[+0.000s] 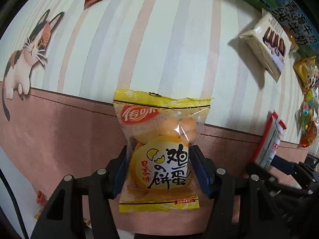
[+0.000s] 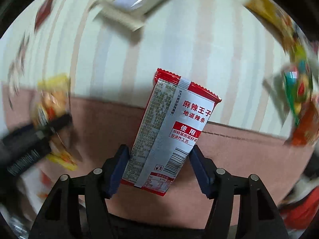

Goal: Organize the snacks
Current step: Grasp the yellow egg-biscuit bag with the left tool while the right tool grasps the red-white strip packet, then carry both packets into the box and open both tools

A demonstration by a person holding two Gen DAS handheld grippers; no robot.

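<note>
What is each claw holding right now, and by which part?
Left claw: the yellow egg-cake bag, pinched across its lower half. Right claw: the red-and-white spicy strip packet, gripped by its lower sides.

left gripper (image 1: 159, 171) clamped, right gripper (image 2: 159, 169) clamped

Both wrist cameras are looking forward along their fingers, close above the striped tablecloth (image 1: 179, 39) near its pink edge band. The left view is catching the right gripper (image 1: 265, 159) at its right edge; the right view, blurred, is catching the left gripper (image 2: 47, 123) at its left.
</note>
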